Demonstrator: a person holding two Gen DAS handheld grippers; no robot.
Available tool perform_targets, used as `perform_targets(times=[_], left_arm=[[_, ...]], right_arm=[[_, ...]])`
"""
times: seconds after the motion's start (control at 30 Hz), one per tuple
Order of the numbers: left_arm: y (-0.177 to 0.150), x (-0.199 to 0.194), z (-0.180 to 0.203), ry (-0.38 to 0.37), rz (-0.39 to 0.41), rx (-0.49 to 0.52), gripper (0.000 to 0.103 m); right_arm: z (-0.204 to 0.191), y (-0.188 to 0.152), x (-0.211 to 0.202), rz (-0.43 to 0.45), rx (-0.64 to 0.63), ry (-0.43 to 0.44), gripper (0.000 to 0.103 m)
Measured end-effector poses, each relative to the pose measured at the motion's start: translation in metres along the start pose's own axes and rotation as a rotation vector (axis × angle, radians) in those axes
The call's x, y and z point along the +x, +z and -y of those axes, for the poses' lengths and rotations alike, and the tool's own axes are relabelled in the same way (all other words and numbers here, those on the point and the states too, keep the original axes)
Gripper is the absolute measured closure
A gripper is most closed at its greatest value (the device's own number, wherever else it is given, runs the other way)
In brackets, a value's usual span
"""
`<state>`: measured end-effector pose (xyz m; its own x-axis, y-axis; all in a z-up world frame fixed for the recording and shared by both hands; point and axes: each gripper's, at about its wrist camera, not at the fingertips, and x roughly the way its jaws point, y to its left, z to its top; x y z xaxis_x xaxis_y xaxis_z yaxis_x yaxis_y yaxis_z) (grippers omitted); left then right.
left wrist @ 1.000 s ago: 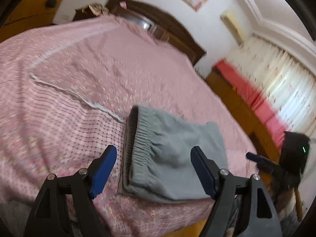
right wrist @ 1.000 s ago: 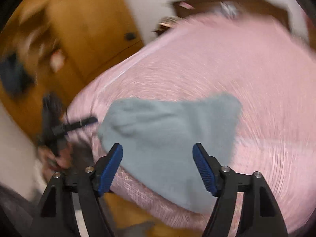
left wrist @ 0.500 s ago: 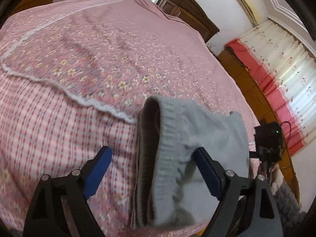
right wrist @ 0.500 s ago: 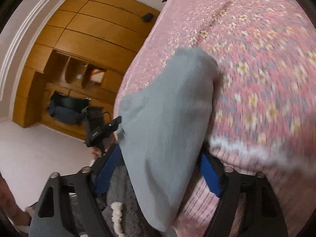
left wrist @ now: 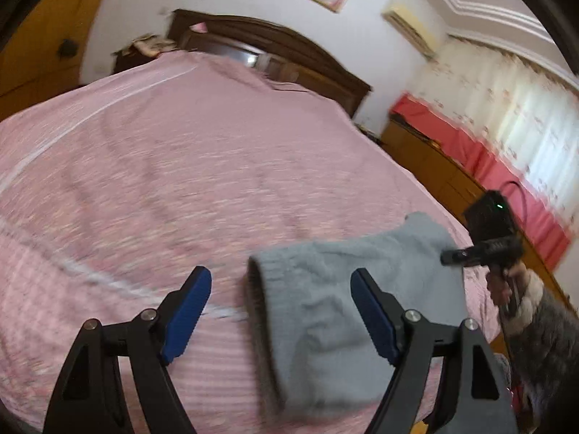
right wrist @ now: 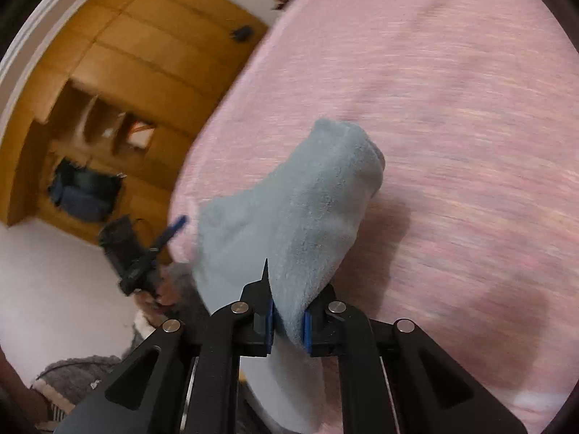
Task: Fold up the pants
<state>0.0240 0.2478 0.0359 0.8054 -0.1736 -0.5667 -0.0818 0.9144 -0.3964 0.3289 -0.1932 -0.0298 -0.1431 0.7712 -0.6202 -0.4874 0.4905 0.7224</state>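
Observation:
The folded grey pants (left wrist: 347, 311) lie near the front edge of the pink bedspread (left wrist: 202, 166), elastic waistband on the left. My left gripper (left wrist: 280, 316) is open, its blue pads on either side of the waistband end, holding nothing. In the right wrist view my right gripper (right wrist: 287, 320) is shut on an edge of the pants (right wrist: 307, 202), which rise from the jaws and drape onto the bedspread (right wrist: 452, 108). The right gripper also shows in the left wrist view (left wrist: 485, 246), at the pants' far right corner. The left gripper shows in the right wrist view (right wrist: 141, 253), off the bed's edge.
A dark wooden headboard (left wrist: 275, 43) stands at the far end of the bed. A wooden wardrobe with open shelves (right wrist: 108, 108) stands left of the bed. A low cabinet with red cloth and curtains (left wrist: 506, 159) runs along the right. The person's grey sleeve (left wrist: 542, 332) is at right.
My right gripper has closed on the pants' edge. My left gripper has pulled back from the waistband and stays open. Both views are motion-blurred.

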Motion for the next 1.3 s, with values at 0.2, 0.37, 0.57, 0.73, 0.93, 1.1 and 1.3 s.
perform_targets(times=[0.2, 0.37, 0.57, 0.73, 0.93, 1.1, 1.3], left_arm=[[0.003, 0.038, 0.055, -0.04, -0.072, 0.096, 0.021], [0.004, 0.048, 0.102, -0.002, -0.048, 0.19, 0.021], [0.015, 0.045, 0.183, -0.094, -0.069, 0.396, 0.021], [0.019, 0.064, 0.258, -0.223, -0.071, 0.535, 0.034], [0.031, 0.184, 0.322, -0.369, -0.307, 0.513, 0.091], [0.013, 0.273, 0.339, -0.286, -0.446, 0.576, 0.091], [0.012, 0.332, 0.335, -0.148, -0.415, 0.602, 0.089]], right_arm=[[0.091, -0.018, -0.032, -0.003, 0.149, -0.035, 0.074], [0.1, -0.056, -0.056, 0.133, 0.262, 0.092, 0.056], [0.108, -0.123, -0.099, 0.279, 0.298, 0.148, 0.05], [0.084, -0.158, -0.121, 0.409, 0.233, 0.283, 0.05], [0.054, -0.136, -0.088, 0.324, 0.098, 0.279, 0.085], [0.069, -0.125, -0.024, 0.174, 0.112, 0.266, 0.092], [0.075, -0.14, -0.02, 0.169, 0.061, 0.215, 0.103]])
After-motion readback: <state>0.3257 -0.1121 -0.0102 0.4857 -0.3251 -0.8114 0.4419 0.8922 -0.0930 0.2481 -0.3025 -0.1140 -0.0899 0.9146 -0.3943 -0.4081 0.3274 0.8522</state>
